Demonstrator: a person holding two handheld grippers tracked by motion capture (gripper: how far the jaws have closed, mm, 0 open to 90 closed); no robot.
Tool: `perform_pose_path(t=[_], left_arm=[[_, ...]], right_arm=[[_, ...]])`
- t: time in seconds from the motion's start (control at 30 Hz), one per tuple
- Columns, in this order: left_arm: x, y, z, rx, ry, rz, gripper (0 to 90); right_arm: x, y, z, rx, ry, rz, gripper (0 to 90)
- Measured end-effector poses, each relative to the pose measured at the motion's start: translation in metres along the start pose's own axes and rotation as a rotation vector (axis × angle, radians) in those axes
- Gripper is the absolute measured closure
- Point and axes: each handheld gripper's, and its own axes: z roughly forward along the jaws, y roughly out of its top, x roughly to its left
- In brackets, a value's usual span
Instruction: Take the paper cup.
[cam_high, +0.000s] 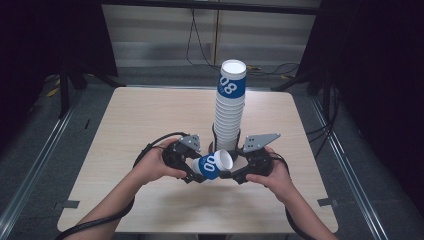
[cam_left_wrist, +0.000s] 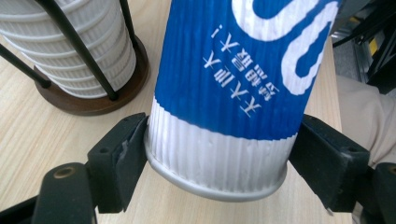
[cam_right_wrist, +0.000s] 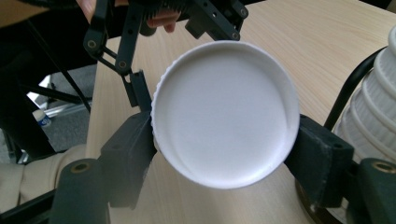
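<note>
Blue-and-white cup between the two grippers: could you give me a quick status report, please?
Left gripper shut on the cup near its rim. Right gripper fingers flank its base end, grip unclear. Cup held sideways above the table. Cup stack just behind, close.

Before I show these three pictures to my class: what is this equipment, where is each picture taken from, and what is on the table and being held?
A person at a table holds a hand tool with two black jaws in each hand; no robot is involved. One picture looks down from above. The other two come from cameras riding on each tool, looking along its jaws.

On the table stands a tall stack of paper cups in a wire holder with a round wooden base.

The left gripper clamps the narrow bottom end of a single blue and white cup, lying sideways. The right gripper has its jaws either side of the cup's wide, open end.
</note>
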Motion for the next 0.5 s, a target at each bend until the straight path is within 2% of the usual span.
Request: perform_pose_path(t=[0.1,0.13,0.27,0.3,0.37,0.5], left_arm=[[0.0,0.0026,-0.0014,0.039,0.003,0.011,22.0],[-0.0007,0.0026,-0.0005,0.033,0.017,0.012,22.0],[-0.0015,0.0049,-0.0009,0.064,0.025,0.011,22.0],[-0.0005,0.0066,-0.0023,0.102,0.012,0.021,22.0],[-0.0018,0.0073,-0.0012,0.111,0.043,0.025,22.0],[-0.0019,0.0095,-0.0016,0.124,0.039,0.032,22.0]], right_arm=[[0.0,0.0012,0.0003,0.025,0.001,-0.007,23.4],[-0.0001,0.0019,0.0012,0.049,0.004,-0.005,22.1],[0.0003,0.0037,0.0021,0.087,0.001,-0.015,21.8],[0.0001,0.0042,0.0021,0.099,0.005,-0.015,21.1],[-0.0001,0.0058,0.0024,0.132,-0.004,-0.034,20.1],[-0.0003,0.009,0.0022,0.169,-0.002,-0.033,19.0]])
